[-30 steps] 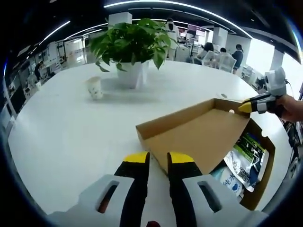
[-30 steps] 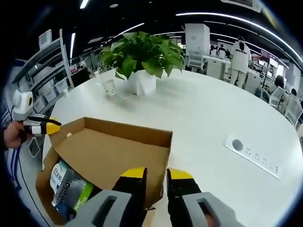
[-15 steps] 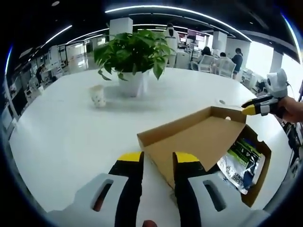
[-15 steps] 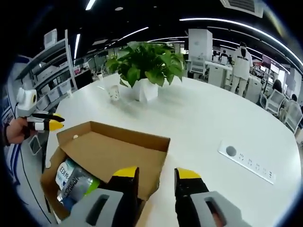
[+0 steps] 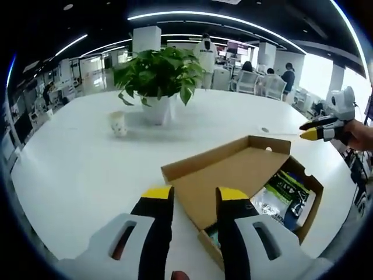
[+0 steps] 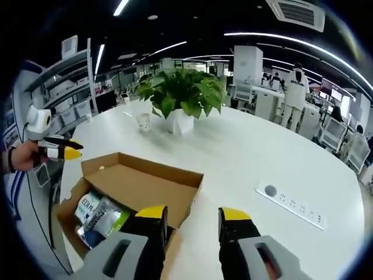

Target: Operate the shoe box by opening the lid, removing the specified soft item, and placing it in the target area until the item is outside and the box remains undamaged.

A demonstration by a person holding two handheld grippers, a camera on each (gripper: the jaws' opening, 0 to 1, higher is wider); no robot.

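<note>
Brown cardboard shoe box (image 6: 131, 189) sits lid-open on the white round surface (image 5: 76, 169), soft plastic packets (image 6: 100, 213) inside. My right gripper (image 6: 193, 213), parted and empty, hovers nearest, packets just left; my left gripper (image 5: 195, 195) is likewise parted, empty.

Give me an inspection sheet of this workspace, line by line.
Surface: white table, large and rounded.
Job's things: cardboard shoe box with its lid open; soft packets inside the box.
Clutter: potted plant, paper cup, socket panel set in the table.
Grippers: left gripper open, holding nothing; right gripper open, holding nothing, above the lid's edge.
Cables: nothing seen.
Surroundings: open office with desks, chairs, shelving and people standing and sitting behind.
</note>
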